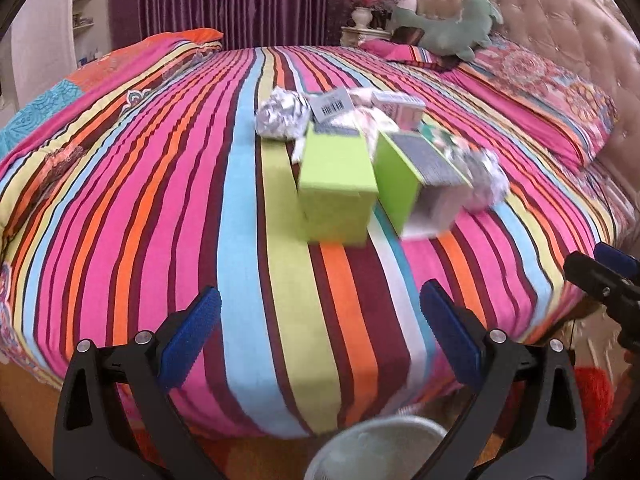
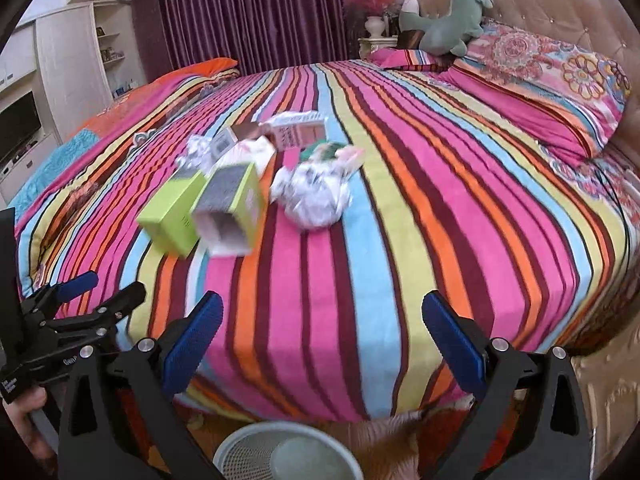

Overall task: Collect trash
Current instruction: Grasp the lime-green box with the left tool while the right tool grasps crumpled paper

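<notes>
A pile of trash lies in the middle of the striped bed (image 1: 248,240): two lime green boxes (image 1: 338,192) (image 1: 416,184), a crumpled foil ball (image 1: 282,114), a barcode card (image 1: 332,106), a pink-white box (image 1: 400,110) and crumpled paper (image 1: 486,178). The right wrist view shows the green boxes (image 2: 172,210) (image 2: 232,210), crumpled paper (image 2: 316,194) and the pink-white box (image 2: 298,130). My left gripper (image 1: 320,332) is open and empty, near the bed's edge, short of the pile. My right gripper (image 2: 322,336) is open and empty, also near the edge.
A round mesh bin (image 2: 286,452) stands on the floor below the bed edge, also in the left wrist view (image 1: 380,448). Pillows (image 2: 532,92) and a green plush toy (image 2: 448,20) lie by the tufted headboard (image 1: 560,28). Purple curtains and white shelves stand behind.
</notes>
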Demonstrator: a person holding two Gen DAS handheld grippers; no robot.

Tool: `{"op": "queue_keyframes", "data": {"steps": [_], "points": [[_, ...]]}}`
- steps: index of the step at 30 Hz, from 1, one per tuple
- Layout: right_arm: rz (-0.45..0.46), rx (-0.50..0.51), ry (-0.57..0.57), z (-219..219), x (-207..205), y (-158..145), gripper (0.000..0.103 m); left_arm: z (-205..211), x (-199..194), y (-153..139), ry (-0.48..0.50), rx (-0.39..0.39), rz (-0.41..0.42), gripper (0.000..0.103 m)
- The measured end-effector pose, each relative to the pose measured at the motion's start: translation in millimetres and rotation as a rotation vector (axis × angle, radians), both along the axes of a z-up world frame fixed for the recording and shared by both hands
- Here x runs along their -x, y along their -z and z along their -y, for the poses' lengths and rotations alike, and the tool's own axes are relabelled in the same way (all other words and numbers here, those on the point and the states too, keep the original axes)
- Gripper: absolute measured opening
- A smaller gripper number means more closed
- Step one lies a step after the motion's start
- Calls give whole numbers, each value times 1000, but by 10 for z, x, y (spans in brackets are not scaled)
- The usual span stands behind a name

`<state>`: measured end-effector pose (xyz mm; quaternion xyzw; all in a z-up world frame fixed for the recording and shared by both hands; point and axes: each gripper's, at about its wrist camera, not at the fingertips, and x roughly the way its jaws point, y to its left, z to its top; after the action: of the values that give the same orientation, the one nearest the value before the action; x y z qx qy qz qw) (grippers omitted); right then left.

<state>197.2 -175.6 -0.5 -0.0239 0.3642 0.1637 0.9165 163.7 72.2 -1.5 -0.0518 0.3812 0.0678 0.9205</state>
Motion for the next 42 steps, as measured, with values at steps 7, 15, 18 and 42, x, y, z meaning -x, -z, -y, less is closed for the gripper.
{"op": "queue_keyframes", "data": {"steps": [7,15,18,42], "points": [[-32,22,7,-65,-485,31,95,-101,-476,-51,-9,12,4,97],[-68,55,-17,-215,-863,72,95,-122,-815,19,-6,-3,-29,97],[-81,68,-21,-265,-997,108,95,-151,-914,67,-9,-1,-48,97],[-203,-21,-54,-352,-1242,108,48,-277,-1092,83,27,64,-118,48]]}}
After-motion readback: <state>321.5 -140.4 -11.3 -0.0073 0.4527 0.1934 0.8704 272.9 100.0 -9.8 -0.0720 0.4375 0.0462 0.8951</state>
